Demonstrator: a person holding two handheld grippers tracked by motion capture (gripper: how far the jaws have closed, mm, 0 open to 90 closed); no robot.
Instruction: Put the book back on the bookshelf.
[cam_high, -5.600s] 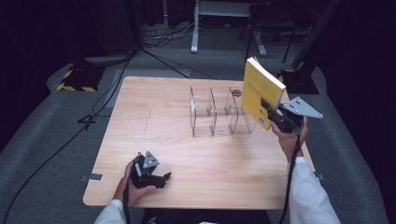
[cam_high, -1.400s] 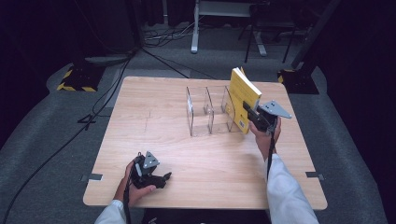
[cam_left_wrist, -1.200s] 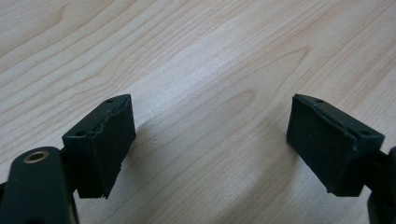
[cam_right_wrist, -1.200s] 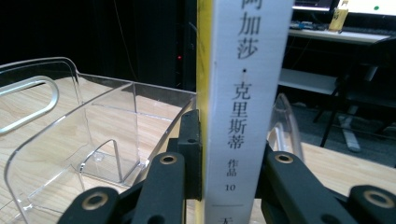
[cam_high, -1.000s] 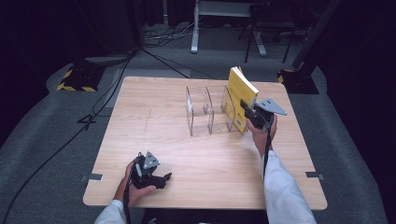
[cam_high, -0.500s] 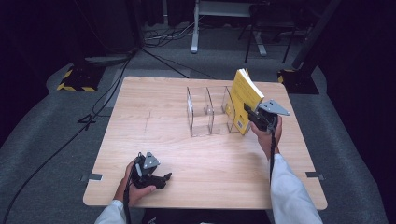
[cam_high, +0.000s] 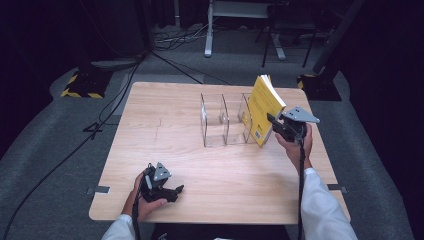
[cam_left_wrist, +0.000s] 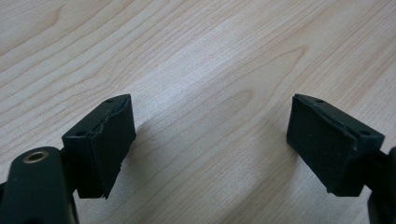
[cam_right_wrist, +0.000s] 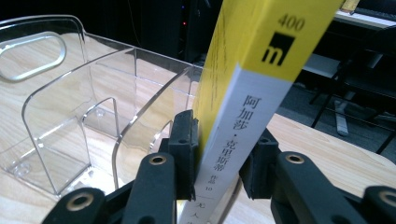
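Both right gripper (cam_right_wrist: 217, 158) jaws flank yellow book (cam_right_wrist: 261, 70) (easing apart).

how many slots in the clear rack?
3, side by side in the clear acrylic rack at the table's middle: left and middle slots empty, right one by the tilted yellow paperback book. Book may hide part.

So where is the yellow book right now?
In the high view the yellow book stands tilted at the right end of the clear plastic rack, on the table's right side. It sits between the jaws of the right gripper.
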